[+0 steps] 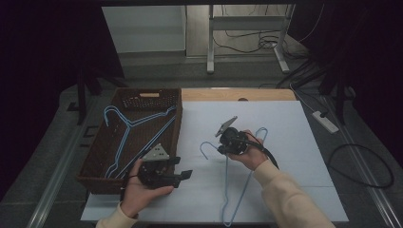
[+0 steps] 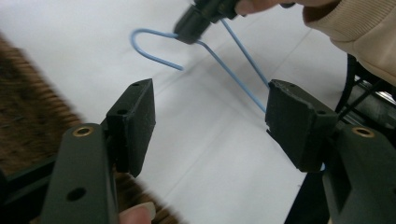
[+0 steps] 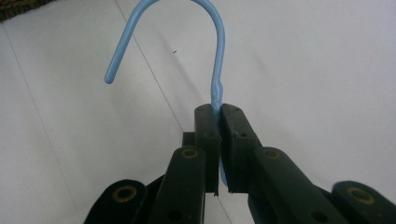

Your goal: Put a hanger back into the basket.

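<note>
— While the high view looks down on the white table top (image 1: pixel 285 142), what do you make out?
— A dark woven basket (image 1: pixel 100 156) stands at the table's left edge, with light blue wire hangers (image 1: pixel 128 135) lying inside it. Another blue hanger (image 1: pixel 237 190) lies on the white surface near the middle, its hook toward the basket. The right gripper (image 1: pixel 223 142) sits at the neck of that hanger, held in the person's right hand (image 1: pixel 252 154). The left gripper (image 1: pixel 183 175) is held low beside the basket's near right corner, its jaws pointing right across the table.
— And the left gripper view?
— Its own two black jaws stand wide apart with nothing between them. Beyond them the blue hanger (image 2: pixel 224 60) lies on the white table, and the right gripper (image 2: pixel 196 21) comes in from the top, gripping the wire just below the hook. The basket (image 2: pixel 28 116) shows blurred along the left side.
— The right gripper view?
— The right gripper (image 3: pixel 218 112) has its jaws pressed together on the neck of the hanger (image 3: pixel 217 51); the hook curves up and over to the left above the pads, over the white surface.
</note>
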Demonstrator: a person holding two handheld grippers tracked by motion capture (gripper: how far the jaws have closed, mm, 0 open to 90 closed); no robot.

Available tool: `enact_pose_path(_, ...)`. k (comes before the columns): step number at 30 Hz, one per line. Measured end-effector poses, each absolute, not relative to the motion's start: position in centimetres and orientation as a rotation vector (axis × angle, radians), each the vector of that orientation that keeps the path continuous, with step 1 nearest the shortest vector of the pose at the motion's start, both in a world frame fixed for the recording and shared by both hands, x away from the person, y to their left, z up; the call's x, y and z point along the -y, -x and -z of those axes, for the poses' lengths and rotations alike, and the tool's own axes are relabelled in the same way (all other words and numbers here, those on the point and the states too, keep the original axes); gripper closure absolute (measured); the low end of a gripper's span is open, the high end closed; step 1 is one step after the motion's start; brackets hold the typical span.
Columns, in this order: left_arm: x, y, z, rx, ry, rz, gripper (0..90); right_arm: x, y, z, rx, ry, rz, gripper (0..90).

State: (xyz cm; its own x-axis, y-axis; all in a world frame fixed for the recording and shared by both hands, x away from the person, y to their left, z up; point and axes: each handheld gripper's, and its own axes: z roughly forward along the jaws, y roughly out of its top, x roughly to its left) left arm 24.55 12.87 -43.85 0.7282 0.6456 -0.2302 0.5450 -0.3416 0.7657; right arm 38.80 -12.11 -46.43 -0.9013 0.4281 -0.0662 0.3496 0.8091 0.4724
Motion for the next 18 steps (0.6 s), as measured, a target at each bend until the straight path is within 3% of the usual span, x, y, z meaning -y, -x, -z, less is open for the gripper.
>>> enact_pose_path(18,-4.6,-25.8,47.0,-0.907,-2.165,0.007,33.0,12.5,-38.6,46.1,-2.805,-0.625,-0.730,86.3)
